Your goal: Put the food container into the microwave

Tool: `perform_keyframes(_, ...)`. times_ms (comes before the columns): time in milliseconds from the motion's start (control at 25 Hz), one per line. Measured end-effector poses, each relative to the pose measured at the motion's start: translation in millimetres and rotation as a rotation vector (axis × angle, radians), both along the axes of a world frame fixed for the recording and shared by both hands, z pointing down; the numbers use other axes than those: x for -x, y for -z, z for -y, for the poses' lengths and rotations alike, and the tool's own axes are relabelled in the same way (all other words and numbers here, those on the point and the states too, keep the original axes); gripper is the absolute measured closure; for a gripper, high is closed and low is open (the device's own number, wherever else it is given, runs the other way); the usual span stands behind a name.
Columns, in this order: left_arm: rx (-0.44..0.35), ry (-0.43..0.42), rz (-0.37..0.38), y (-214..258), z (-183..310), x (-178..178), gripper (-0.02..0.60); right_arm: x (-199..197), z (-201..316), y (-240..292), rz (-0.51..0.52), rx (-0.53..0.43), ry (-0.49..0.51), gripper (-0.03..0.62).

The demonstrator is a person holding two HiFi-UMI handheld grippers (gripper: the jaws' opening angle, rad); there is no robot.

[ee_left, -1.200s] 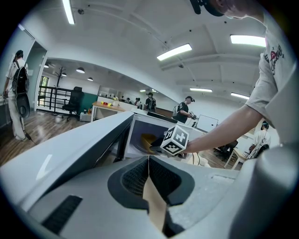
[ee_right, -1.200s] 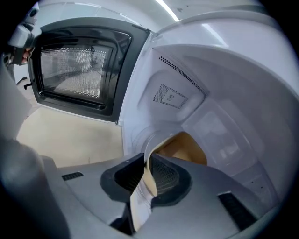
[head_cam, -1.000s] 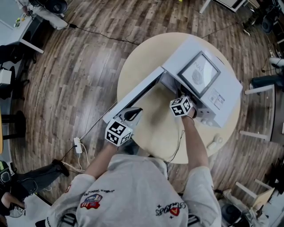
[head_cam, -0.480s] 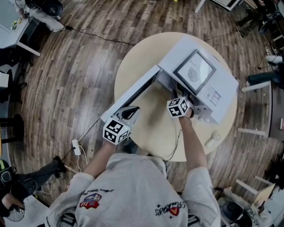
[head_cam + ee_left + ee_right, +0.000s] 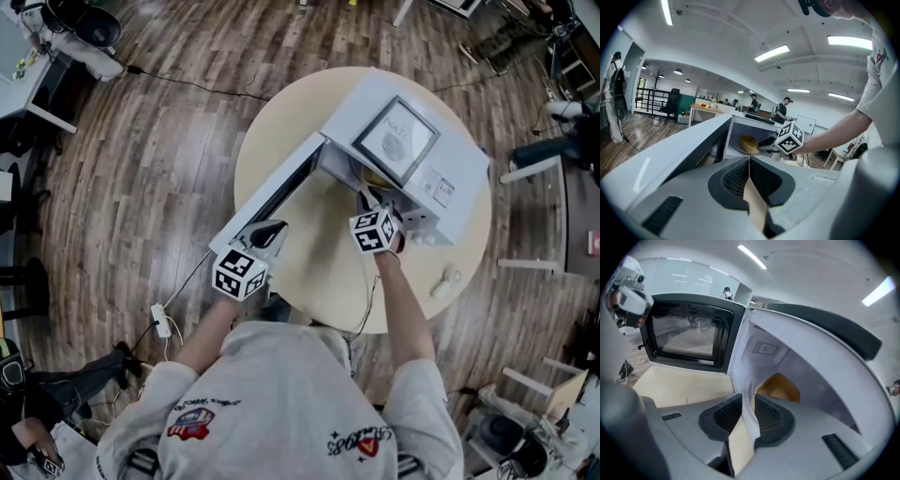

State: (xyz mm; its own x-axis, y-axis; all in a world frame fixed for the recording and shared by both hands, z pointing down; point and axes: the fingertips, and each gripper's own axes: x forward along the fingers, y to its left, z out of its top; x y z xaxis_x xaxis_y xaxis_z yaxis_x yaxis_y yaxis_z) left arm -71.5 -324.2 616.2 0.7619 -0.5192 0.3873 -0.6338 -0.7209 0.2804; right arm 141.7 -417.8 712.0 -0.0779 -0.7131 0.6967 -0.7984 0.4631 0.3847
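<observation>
The yellow food container (image 5: 749, 144) sits inside the microwave (image 5: 459, 178), on the floor of the cavity and not far behind the opening. The door (image 5: 277, 192) stands swung wide to the left. The right gripper (image 5: 749, 404) hangs at the mouth of the cavity, pointing in at the container. Its jaws have just been closing to a narrow gap with nothing gripped between them. The left gripper (image 5: 749, 161) rests by the outer end of the door with its jaws pressed together and empty. Everything stands on a round table (image 5: 281, 122).

The likely trouble is the door. If it swings shut while the right gripper is in the opening, it will strike the gripper. A careless pull back could also clip the container and drag it towards the sill
</observation>
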Motion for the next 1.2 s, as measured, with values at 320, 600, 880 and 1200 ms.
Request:
perform_keyframes(320,-0.02,-0.02,0.006,-3,-5,-6,0.572,-11,-42,13,0.131,-0.041,-0.09,0.565)
perform_keyframes(600,-0.036,-0.036,0.014,2,-7,-1,0.572,-22,-82,40,0.26,-0.069,-0.254,0.586)
perform_keyframes(880,-0.061,-0.067,0.022,8,-7,-6,0.572,-23,-121,74,0.359,-0.149,-0.314,0.588)
perform_keyframes(1200,-0.088,-0.102,0.017,21,-11,-17,0.572,-33,-156,116,0.464,-0.258,-0.38,0.588)
